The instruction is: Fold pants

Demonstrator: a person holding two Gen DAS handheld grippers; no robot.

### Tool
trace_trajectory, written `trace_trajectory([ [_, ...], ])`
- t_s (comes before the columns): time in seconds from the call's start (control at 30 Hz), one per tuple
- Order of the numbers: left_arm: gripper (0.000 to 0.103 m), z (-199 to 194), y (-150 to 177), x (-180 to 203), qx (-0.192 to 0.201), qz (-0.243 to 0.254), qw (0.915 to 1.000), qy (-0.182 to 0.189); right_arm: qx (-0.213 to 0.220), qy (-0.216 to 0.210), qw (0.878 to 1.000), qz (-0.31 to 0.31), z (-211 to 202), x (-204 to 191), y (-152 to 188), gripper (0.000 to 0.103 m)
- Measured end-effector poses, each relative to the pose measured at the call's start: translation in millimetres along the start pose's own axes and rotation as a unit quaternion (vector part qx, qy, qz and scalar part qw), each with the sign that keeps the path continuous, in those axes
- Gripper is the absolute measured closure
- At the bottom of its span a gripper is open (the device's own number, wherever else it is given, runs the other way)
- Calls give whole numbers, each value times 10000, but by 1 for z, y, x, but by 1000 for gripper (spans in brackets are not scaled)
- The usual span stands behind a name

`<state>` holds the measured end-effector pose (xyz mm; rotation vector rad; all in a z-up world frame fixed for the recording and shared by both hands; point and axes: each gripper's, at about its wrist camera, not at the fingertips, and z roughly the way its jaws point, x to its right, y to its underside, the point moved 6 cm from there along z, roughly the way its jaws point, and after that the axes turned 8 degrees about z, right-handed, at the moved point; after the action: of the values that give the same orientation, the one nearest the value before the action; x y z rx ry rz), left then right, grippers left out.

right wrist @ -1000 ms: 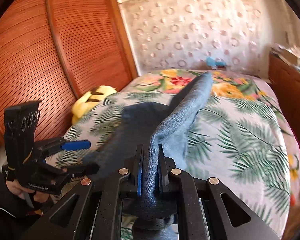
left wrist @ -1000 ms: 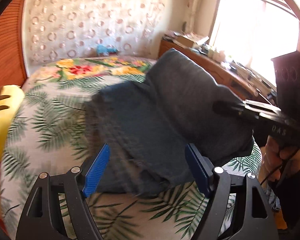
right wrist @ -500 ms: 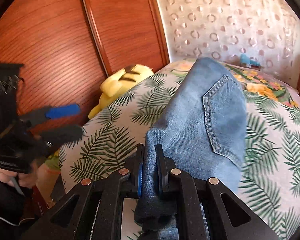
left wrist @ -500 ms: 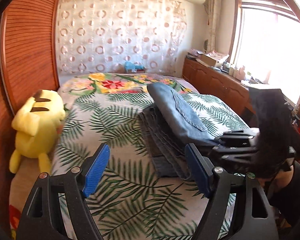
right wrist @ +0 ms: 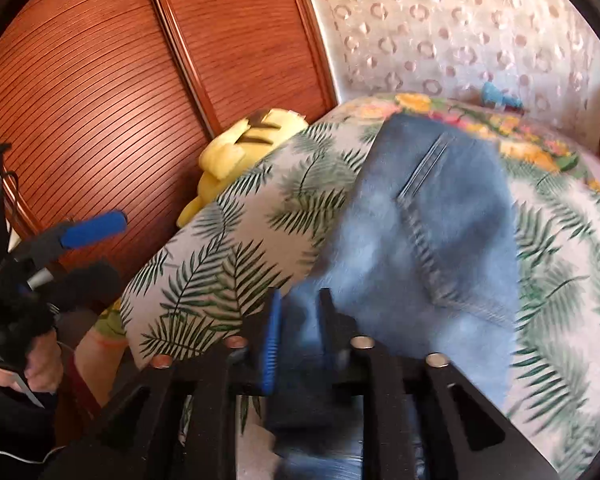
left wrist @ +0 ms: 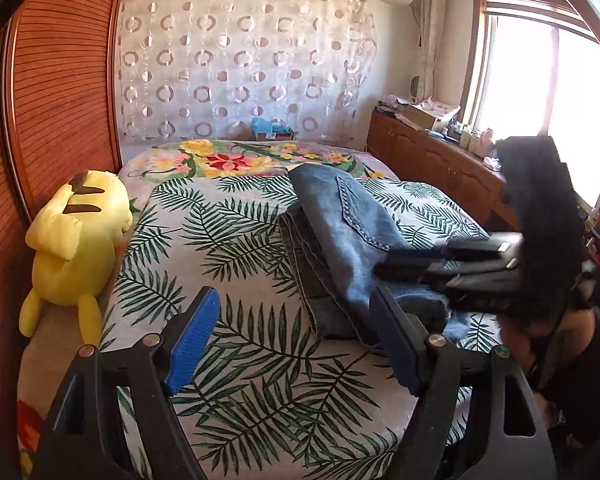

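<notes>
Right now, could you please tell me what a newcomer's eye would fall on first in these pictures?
Probably the blue jeans, folded in a stack on the palm-leaf bedspread, right of the bed's middle. Next, the yellow plush toy slumped at the bed's left edge against the slatted wooden doors.

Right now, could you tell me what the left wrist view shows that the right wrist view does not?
Only the left wrist view shows the window, the cabinet and the stacked edges of the folded jeans. Only the right wrist view shows denim between the right gripper fingers, which have just been opening. Both show the bed, yellow plush toy and wardrobe.
</notes>
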<state>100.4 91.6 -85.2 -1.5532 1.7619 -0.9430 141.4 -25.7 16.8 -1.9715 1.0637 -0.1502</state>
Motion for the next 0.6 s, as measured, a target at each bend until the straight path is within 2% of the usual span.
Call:
trace_trajectory([
  [0.13,25,11,2,7,-72,44,9999,81,433,103,9990,-8,-35,11,-13,49],
  [0.23,25,25,3,14,-187,55,9997,165,559,445,9974,-2,-45,34,-14,46],
  [0.37,25,37,-1,28,-208,53,9993,306,434,950,9944,179,-42,71,3,46],
  [0.5,25,50,-7,43,-236,124,9987,425,169,1117,9932,277,-28,85,27,46],
  [0.6,25,69,-7,49,-337,243,9982,439,15,922,9949,401,-16,84,36,46],
])
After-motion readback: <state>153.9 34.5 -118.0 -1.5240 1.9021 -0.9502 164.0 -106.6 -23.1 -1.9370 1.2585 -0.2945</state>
